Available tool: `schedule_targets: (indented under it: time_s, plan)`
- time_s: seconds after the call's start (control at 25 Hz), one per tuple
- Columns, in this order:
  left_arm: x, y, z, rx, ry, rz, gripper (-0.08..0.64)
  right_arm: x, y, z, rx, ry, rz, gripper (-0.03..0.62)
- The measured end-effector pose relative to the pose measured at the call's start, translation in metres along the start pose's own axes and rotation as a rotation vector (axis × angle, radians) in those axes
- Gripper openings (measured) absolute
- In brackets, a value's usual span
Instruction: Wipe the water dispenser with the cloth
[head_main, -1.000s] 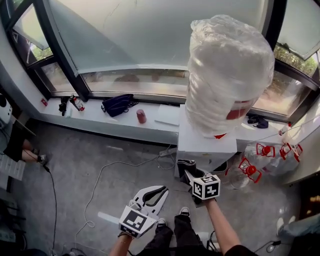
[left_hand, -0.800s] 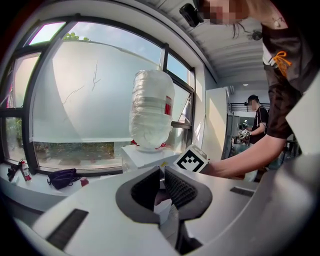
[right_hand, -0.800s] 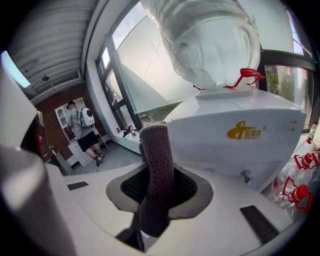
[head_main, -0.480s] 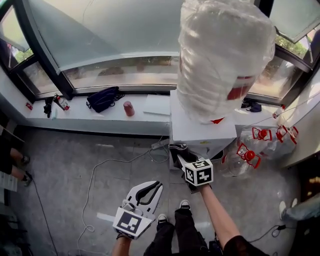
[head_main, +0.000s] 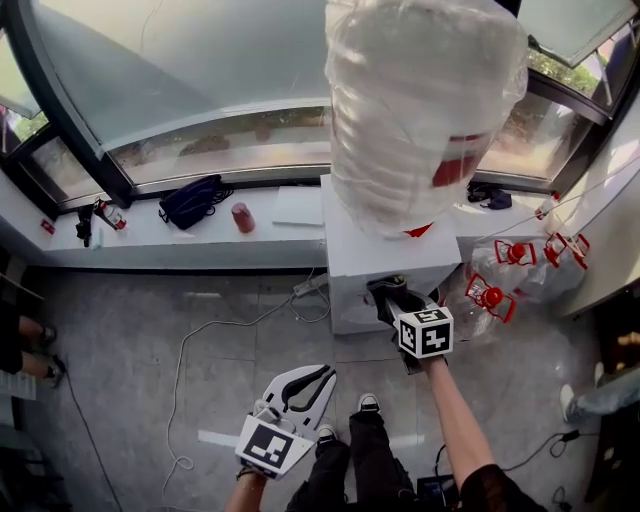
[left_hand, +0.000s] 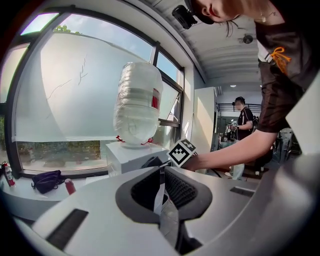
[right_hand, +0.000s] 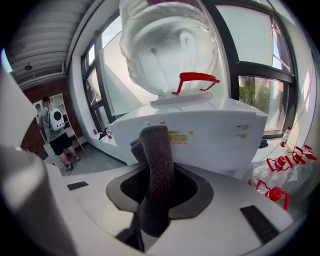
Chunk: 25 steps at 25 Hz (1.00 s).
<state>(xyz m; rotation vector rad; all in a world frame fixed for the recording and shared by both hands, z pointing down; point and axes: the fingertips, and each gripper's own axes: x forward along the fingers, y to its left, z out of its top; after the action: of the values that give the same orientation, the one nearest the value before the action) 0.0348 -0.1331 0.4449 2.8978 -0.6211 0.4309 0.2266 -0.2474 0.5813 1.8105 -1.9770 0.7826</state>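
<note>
The big clear bottle (head_main: 420, 110) sits upside down on top of the white water dispenser (head_main: 385, 262) by the window. The right gripper (head_main: 393, 298) squeezes a dark cloth (right_hand: 156, 165) tight and holds it right by the dispenser's front. I cannot tell if it touches. The left gripper (head_main: 320, 377) hangs low over the floor, well apart, pinched closed with nothing in it.
</note>
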Motion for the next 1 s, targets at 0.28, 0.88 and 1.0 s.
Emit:
schedule_targets:
  time_s: [0.28,0.88,1.0]
  plan:
    - [0.022,-0.02,0.005,0.011,-0.001,-0.057,0.043,-0.024,-0.074,-0.007,0.017,0.01,-0.11,0.112]
    - [0.041,-0.035,-0.002,0.003,0.022,-0.093,0.042,-0.053,-0.158,-0.023,0.007,0.021,-0.206,0.112]
    - [0.043,-0.031,-0.002,-0.005,0.016,-0.083,0.043,-0.056,-0.149,-0.036,0.028,0.012,-0.191,0.111]
